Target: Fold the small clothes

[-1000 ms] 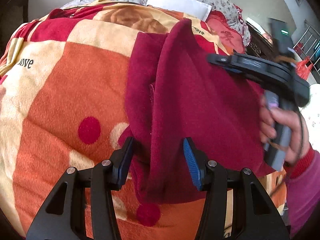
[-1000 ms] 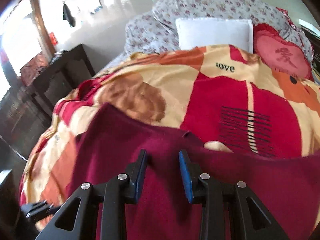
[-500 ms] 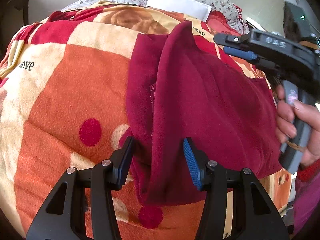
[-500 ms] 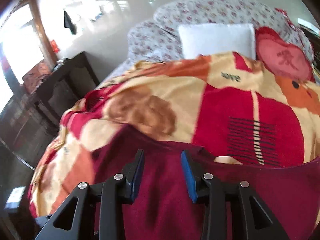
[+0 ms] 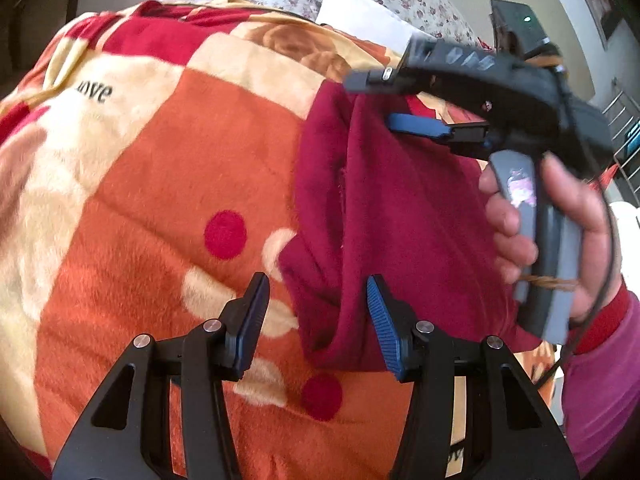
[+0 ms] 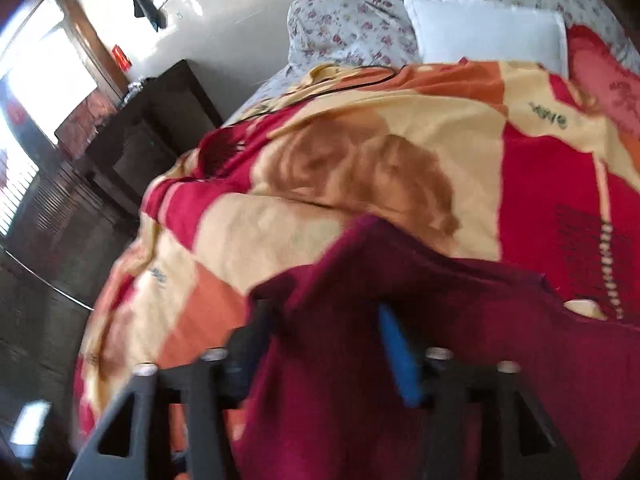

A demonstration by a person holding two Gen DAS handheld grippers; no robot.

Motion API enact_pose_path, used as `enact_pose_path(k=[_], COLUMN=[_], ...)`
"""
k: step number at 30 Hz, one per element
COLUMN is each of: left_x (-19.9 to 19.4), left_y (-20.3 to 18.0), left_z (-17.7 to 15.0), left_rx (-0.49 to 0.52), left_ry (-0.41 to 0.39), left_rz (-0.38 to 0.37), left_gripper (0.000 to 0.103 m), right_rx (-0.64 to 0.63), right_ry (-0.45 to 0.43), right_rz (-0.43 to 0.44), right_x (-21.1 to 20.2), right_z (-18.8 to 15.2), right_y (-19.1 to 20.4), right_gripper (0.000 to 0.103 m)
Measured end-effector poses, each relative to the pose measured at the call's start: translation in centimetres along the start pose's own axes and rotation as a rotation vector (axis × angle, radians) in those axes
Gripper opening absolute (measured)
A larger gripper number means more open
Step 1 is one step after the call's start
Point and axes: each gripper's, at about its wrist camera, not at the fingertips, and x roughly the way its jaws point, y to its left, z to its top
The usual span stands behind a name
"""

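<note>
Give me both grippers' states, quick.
Left gripper: open, fingers straddling the maroon garment.
Right gripper: open, over the garment's far end.

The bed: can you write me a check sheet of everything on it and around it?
Surface: patterned blanket over the bed.
Job's things: maroon garment, partly folded and rumpled on the blanket.
Clutter: white pillow, red heart cushion.
Grippers: left tool open around the garment's near edge; right tool open at its far edge, blurred.
Cables: thin black cord by the right hand.
Surroundings: dark cabinet, bright window.
</note>
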Motion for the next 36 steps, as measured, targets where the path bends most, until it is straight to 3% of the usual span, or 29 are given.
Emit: enact_pose_path(k=[2, 6, 9, 12, 14, 15, 16, 17, 20, 21, 24, 25, 30, 32, 36], left_x=[0.1, 0.8, 0.9, 0.8, 0.8, 0.7, 0.6, 0.4, 0.4, 0.4, 0.7, 0.9, 2.1, 2.4, 1.4], left_y=[0.2, 0.5, 0.8, 0.9, 0.7, 0.7, 0.5, 0.4, 0.0, -0.2, -1.1, -1.5, -2.0, -2.2, -4.0], left_z=[-0.2, -0.7, -1.0, -1.1, -1.2, -1.3, -1.4, -1.5, -1.4, -1.2, -0.9, -0.8, 0.0, 0.5, 1.0], left_rx=[-0.005, -0.019, -0.018, -0.02, -0.006, -0.001, 0.006, 0.009, 0.014, 0.02, 0.069, 0.092, 0.09, 0.073, 0.113], left_ry=[-0.005, 0.008, 0.005, 0.003, 0.002, 0.001, 0.0, -0.002, -0.009, -0.012, -0.026, -0.031, -0.016, 0.008, 0.0], left_rz=[-0.009, -0.014, -0.016, -0.018, -0.009, -0.006, -0.002, -0.001, -0.009, -0.011, -0.031, -0.034, -0.059, -0.083, -0.078], left_gripper=[0.051, 0.052, 0.053, 0.054, 0.054, 0.054, 0.054, 0.054, 0.059, 0.059, 0.062, 0.066, 0.066, 0.059, 0.03], right_rx=[-0.015, -0.139, -0.213, -0.315, -0.342, -0.343, -0.343, -0.331, -0.22, -0.171, -0.109, -0.1, -0.085, -0.085, -0.089], right_ry=[0.027, 0.064, 0.078, 0.074, 0.047, 0.032, 0.012, 0.002, 0.01, 0.0, -0.041, -0.049, -0.074, -0.083, -0.104], right_rz=[-0.007, -0.167, -0.261, -0.397, -0.428, -0.437, -0.458, -0.446, -0.285, -0.213, -0.11, -0.1, -0.056, -0.045, -0.026], right_x=[0.4, 2.4, 3.9, 5.6, 5.7, 5.4, 4.8, 4.0, 1.0, -0.2, -2.8, -3.2, -4.3, -4.6, -6.0], right_z=[0.0, -0.4, -0.7, -1.6, -2.1, -2.2, -2.2, -2.0, -1.2, -1.0, -0.9, -1.0, -1.4, -1.5, -1.5], right_y=[0.9, 3.4, 4.9, 6.2, 6.2, 5.9, 5.5, 4.9, 2.4, 1.4, 0.0, 0.0, -0.2, -0.2, -0.8], right_gripper=[0.073, 0.078, 0.098, 0.102, 0.097, 0.079, 0.067, 0.052, 0.024, 0.023, 0.021, 0.021, 0.021, 0.021, 0.02])
